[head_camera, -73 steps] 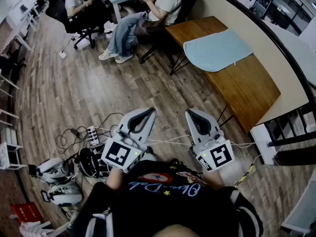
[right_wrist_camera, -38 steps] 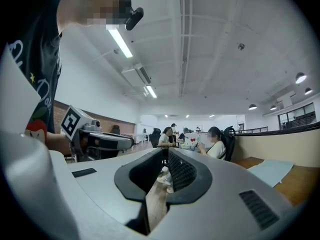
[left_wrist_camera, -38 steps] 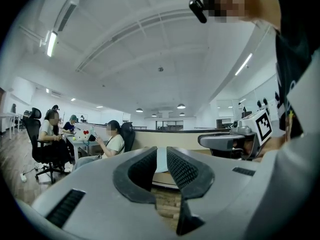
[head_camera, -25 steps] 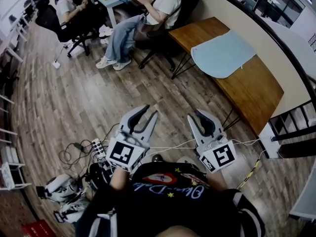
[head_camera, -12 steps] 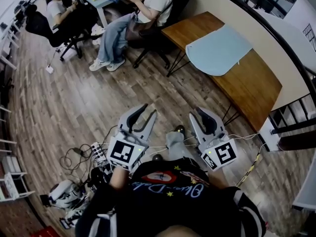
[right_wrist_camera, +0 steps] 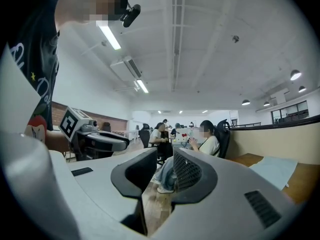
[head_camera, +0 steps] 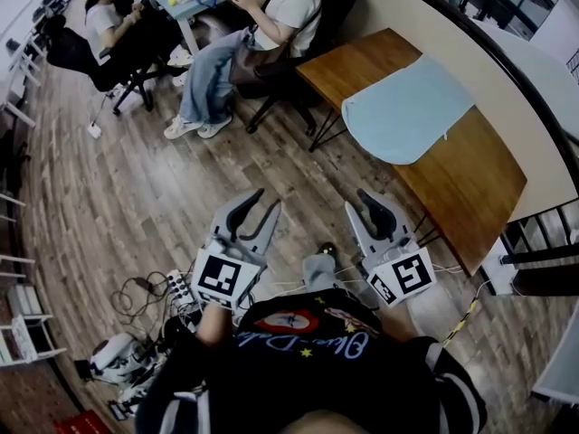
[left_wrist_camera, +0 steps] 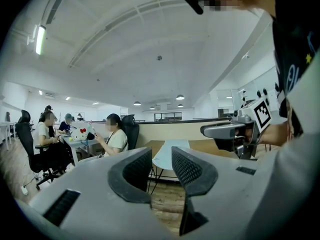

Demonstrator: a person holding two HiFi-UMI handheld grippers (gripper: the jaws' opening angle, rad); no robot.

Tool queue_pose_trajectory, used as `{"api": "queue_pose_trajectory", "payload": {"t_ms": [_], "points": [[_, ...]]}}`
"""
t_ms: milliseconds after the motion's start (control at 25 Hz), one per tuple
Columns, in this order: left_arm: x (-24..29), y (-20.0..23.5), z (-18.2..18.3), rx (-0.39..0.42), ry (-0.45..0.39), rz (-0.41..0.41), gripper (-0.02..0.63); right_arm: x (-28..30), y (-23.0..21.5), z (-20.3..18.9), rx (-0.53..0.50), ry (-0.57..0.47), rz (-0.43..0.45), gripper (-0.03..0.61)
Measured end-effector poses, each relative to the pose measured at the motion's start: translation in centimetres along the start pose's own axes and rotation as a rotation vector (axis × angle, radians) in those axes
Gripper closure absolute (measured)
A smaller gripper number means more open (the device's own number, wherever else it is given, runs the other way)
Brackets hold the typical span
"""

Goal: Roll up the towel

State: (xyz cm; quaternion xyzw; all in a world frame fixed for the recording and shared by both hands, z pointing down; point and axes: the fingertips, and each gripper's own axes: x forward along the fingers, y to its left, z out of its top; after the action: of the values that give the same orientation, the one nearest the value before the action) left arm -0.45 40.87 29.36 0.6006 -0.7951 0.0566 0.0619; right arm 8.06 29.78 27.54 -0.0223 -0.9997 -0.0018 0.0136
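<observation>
Head view: the towel [head_camera: 407,107] lies flat on the bench [head_camera: 470,183], well ahead of your left gripper [head_camera: 265,199] and right gripper [head_camera: 355,200]. Both are empty, and their jaws have just been opening partway. The towel looks soft and floppy, so pinch its near edge.

We see a long wooden table [head_camera: 470,183] with a pale blue towel [head_camera: 407,107] spread flat on it, reaching the table's near edge. The table stands on a wood-plank floor [head_camera: 118,179], where a power strip [head_camera: 176,285] and loose cables [head_camera: 134,287] lie.
</observation>
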Motion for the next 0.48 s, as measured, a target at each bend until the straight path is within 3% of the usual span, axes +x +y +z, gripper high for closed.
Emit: {"api": "queue_pose_trajectory", "payload": {"t_ms": [200, 480], "points": [[4.7, 1.1, 0.9, 0.011, 0.007, 0.017, 0.511, 2.1, -4.5, 0.2, -0.004, -0.002, 0.013, 0.506], [12.0, 1.1, 1.4, 0.044, 0.029, -0.025, 0.506, 2.6, -11.3, -0.8, 0.009, 0.019, -0.036, 0.5]]}}
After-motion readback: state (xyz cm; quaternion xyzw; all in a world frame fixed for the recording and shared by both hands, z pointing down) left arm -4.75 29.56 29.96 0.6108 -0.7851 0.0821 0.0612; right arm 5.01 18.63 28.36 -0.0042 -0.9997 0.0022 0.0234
